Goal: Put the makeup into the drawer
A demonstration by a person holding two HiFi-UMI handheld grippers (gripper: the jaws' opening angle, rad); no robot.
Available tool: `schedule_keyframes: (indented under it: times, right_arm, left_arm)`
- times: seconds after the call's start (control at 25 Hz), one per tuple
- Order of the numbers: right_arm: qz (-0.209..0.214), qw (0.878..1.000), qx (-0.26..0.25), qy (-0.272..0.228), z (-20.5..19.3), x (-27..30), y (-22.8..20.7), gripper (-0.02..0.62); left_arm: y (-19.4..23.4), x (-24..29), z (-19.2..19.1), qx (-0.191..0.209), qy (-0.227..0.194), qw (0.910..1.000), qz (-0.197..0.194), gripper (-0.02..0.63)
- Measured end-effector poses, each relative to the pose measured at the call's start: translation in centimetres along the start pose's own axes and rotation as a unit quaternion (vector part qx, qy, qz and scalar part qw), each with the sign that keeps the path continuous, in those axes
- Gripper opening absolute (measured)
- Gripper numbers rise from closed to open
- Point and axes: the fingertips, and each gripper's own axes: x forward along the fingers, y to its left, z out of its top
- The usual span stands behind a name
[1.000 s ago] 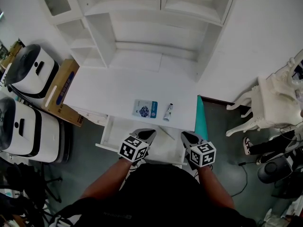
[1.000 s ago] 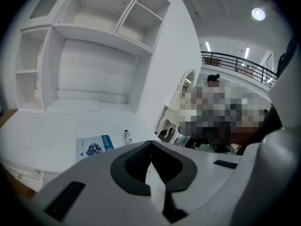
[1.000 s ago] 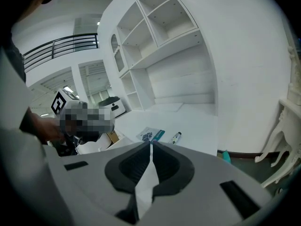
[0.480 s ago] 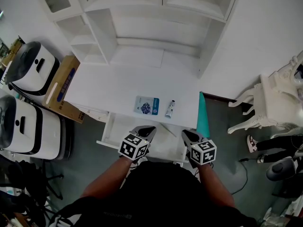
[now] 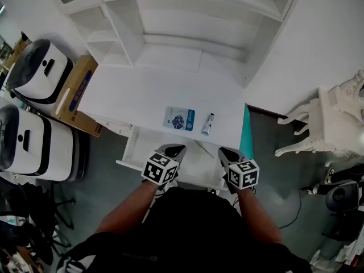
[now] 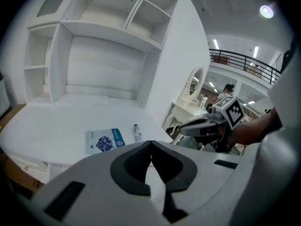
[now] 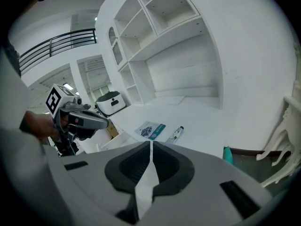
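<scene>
Both claws clenched, empty: L gripper & R gripper hang over open drawer, lower centre. On desk just above, mid-frame: sachet, tube. Best imo: open R first, come down over tube, pinch across mid-body. Drawer inside mostly hidden by grippers; labels unreadable.

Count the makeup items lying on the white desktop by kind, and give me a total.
Flat sachet: 1
Small tube: 1
Total: 2
</scene>
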Motion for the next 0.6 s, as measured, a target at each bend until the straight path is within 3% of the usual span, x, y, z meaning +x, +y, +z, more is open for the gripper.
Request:
schedule_keyframes:
  times: [0.28,0.6]
  right_arm:
    - [-0.023,0.999,-0.029,0.039,-0.2,6.0,-2.0,0.037]
    - [-0.056,0.995,0.001,0.082,-0.8,13.0,-6.1,0.038]
  left_arm:
    - [1.4,-1.2,-0.9,-0.017,-0.004,0.9997,0.016,0.009]
    - [3.2,-4.0,-3.6,-0.04,-0.003,0.9979,0.051,0.009]
